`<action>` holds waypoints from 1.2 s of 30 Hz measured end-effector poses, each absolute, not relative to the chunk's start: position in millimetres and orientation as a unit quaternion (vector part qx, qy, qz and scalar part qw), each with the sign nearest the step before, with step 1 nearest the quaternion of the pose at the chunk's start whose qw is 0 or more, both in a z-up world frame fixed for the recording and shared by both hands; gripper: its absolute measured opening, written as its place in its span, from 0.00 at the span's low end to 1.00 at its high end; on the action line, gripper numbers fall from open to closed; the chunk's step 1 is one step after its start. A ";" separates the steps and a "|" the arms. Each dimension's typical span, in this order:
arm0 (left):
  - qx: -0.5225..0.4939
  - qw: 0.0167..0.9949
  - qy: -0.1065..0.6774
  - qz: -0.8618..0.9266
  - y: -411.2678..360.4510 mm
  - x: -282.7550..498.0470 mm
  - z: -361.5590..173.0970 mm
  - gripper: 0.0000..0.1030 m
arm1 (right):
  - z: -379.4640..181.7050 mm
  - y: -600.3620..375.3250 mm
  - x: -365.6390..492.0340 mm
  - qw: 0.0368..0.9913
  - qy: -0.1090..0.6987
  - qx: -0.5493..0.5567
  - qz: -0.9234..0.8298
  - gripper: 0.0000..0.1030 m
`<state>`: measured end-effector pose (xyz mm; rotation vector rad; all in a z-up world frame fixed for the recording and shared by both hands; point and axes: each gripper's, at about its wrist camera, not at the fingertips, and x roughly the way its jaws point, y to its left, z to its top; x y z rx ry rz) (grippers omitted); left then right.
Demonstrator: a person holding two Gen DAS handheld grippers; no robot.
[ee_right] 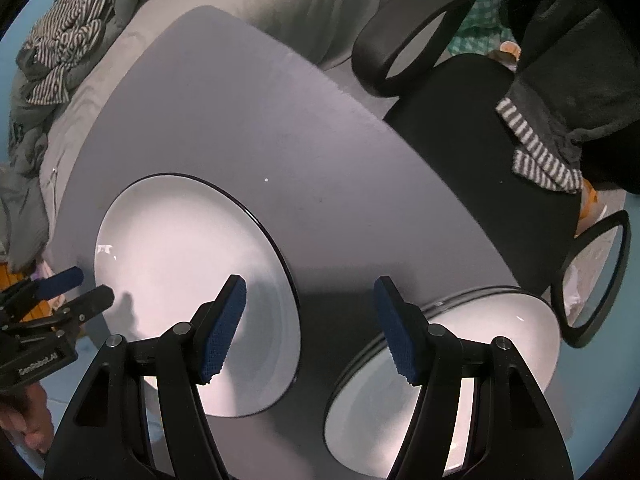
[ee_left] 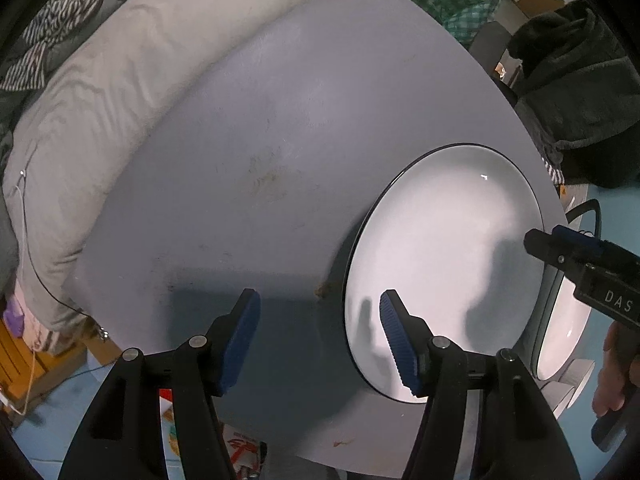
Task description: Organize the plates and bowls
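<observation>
Plates first: you have a white plate [ee_left: 444,264] with a thin dark rim lying flat on the grey surface [ee_left: 280,128], toward its near right part in the left wrist view, and a second dish, the white bowl [ee_right: 448,380] with a raised dark-edged wall, sitting just beside it at the surface's near right corner. The two are close but a strip of grey shows between them in the right wrist view. Your left tool [ee_left: 320,340] hangs above the surface with its blue pads spread wide and nothing between them; the right-hand pad sits over the plate's near left edge, the other over bare grey. Your right tool [ee_right: 310,330] is spread just as wide and also holds nothing, hovering over the gap between plate and bowl, one pad over each dish. Whether any pad touches the ware, you cannot tell from these views. Beyond the surface lies a rumpled grey duvet [ee_left: 120,80], and an office chair [ee_right: 472,120] with dark clothes on it stands at the right side.
</observation>
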<state>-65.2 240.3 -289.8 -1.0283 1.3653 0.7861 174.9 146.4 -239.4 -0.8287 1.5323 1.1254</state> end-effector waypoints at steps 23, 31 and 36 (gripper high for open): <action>-0.474 0.587 0.576 0.316 248.2 -77.3 -297.2 0.37 | -258.2 145.3 163.1 0.464 0.669 -0.333 0.475 0.26; -0.477 0.597 0.579 0.286 249.0 -81.0 -297.1 0.16 | -260.4 140.4 171.7 0.462 0.689 -0.304 0.469 0.21; -0.468 0.591 0.590 0.289 249.0 -77.2 -294.1 0.16 | -259.7 139.4 171.7 0.463 0.691 -0.297 0.468 0.20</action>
